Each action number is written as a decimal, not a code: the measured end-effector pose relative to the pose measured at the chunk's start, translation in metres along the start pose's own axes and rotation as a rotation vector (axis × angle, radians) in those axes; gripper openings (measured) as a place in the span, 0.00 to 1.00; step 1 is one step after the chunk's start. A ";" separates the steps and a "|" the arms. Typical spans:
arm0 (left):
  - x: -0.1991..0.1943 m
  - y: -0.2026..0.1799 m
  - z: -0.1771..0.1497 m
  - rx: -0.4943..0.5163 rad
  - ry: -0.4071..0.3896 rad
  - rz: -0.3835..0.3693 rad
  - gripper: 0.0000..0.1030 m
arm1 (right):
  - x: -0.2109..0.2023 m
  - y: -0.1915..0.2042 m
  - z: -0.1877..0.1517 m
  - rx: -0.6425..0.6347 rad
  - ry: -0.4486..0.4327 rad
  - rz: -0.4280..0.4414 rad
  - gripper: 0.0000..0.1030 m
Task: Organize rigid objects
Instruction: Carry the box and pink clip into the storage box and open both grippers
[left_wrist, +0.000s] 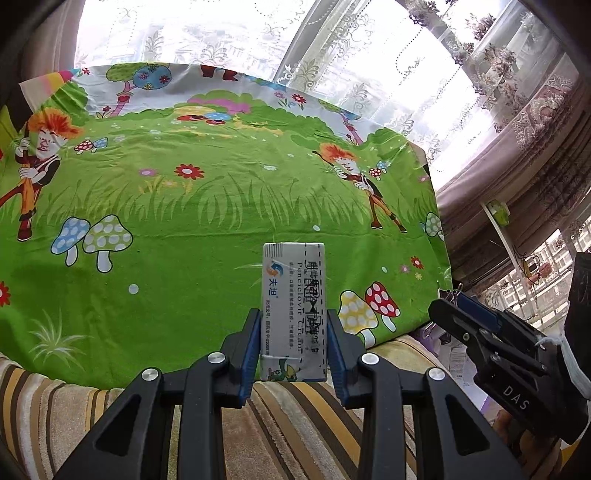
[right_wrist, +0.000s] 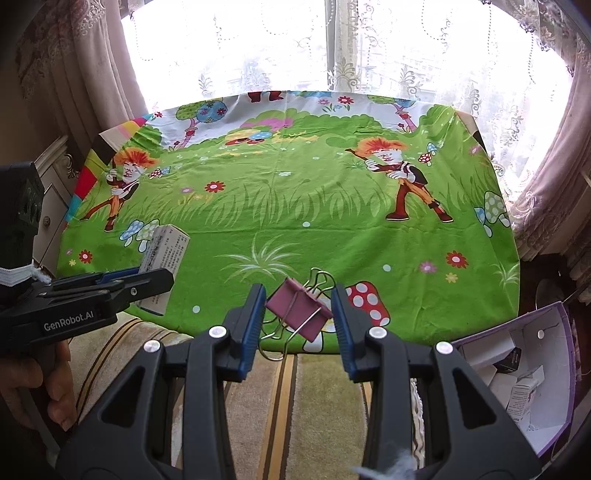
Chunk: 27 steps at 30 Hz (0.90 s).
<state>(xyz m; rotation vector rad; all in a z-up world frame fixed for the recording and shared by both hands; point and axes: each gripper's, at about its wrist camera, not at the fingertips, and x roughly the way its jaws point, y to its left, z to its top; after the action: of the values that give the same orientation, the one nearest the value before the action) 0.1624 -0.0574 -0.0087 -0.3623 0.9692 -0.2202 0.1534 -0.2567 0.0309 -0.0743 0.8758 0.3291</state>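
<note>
The green cloth (right_wrist: 288, 206) lies bare to its edges, while the left gripper (left_wrist: 293, 332) squeezes a box (left_wrist: 293, 295), the right gripper (right_wrist: 299, 314) a clip (right_wrist: 297, 312).

The left gripper (left_wrist: 293, 328) points down at a slant, its blue-padded fingers (left_wrist: 248, 356) clamped on either side of an upright medicine box (left_wrist: 293, 306). The right gripper (right_wrist: 298, 317) tilts down the same way, jaws closed on a pink binder clip (right_wrist: 299, 312) held slantwise between them. A hand (right_wrist: 35, 384) wraps the left gripper's handle, seen low at the edge of the right wrist view.
</note>
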 end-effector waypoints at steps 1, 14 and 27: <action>0.000 -0.003 -0.001 0.005 0.003 -0.005 0.33 | -0.003 -0.003 -0.002 0.003 -0.001 -0.004 0.40; -0.001 -0.056 -0.016 0.116 0.038 -0.052 0.33 | -0.047 -0.049 -0.033 0.060 -0.025 -0.052 0.40; 0.011 -0.116 -0.032 0.241 0.116 -0.115 0.33 | -0.072 -0.095 -0.069 0.121 -0.004 -0.145 0.40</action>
<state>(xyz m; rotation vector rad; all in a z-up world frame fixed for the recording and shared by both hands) 0.1391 -0.1742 0.0119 -0.1853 1.0237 -0.4623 0.0888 -0.3782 0.0351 -0.0253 0.8794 0.1401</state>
